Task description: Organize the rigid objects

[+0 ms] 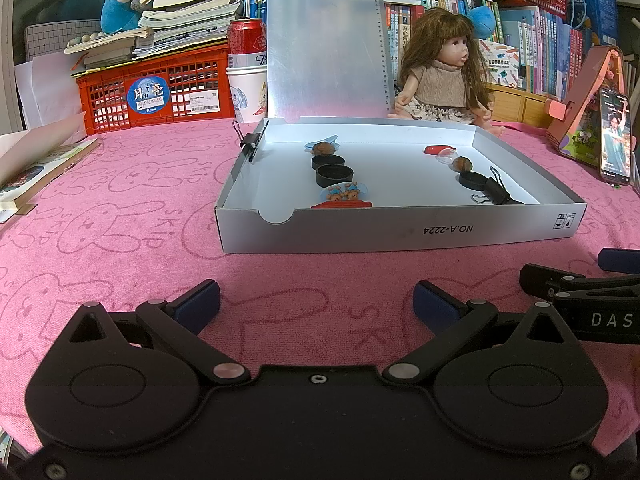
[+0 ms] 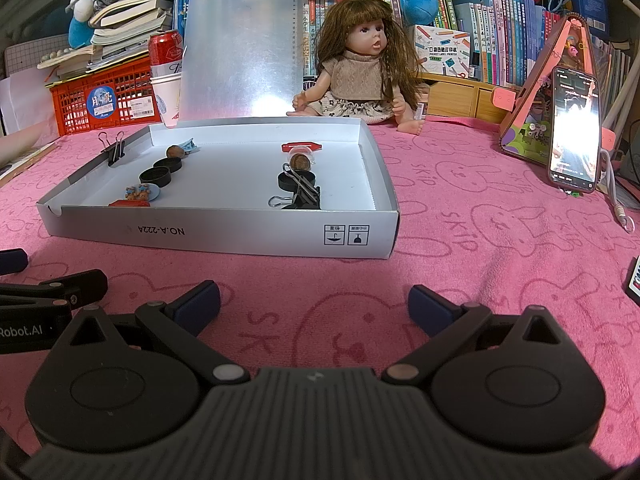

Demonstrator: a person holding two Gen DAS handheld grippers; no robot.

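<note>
The left gripper (image 1: 316, 300) hovered low over the bench covered in a pink rabbit-print towel (image 1: 120, 220), its blue pads spread wide and holding nothing. Beyond it lay the shallow white cardboard box tray (image 1: 400, 228), well apart from both grippers.

Left to right: a black binder clip (image 1: 251, 142) was clamped on the tray's left wall. Along the left side of the tray floor lay a brown walnut-like nut (image 1: 324, 148) at the far end, two black round plastic caps (image 1: 332, 170) touching each other, and near the front wall a flat charm with small bears (image 1: 343, 194). On the right side lay a red flat piece (image 1: 439, 149), a clear dome (image 1: 447, 157), a second brown nut (image 1: 463, 164), a third black cap (image 1: 472, 180) and a large black binder clip (image 1: 498, 194) near the front wall.

All seemed light and stiff. The caps would probably take a pinch across the rim; the nuts — round and hard — could roll or slip, so a grip across the middle seemed wise. The clip would likely be best taken by its body, since the wire handles swing. The dome looked thin and perhaps slippery.

The right gripper (image 2: 314, 304) was equally wide and empty.

The front wall hid the lower part of the red strip below the charm — what it was could not be told. Whether the dome touched the nut was unclear.
</note>
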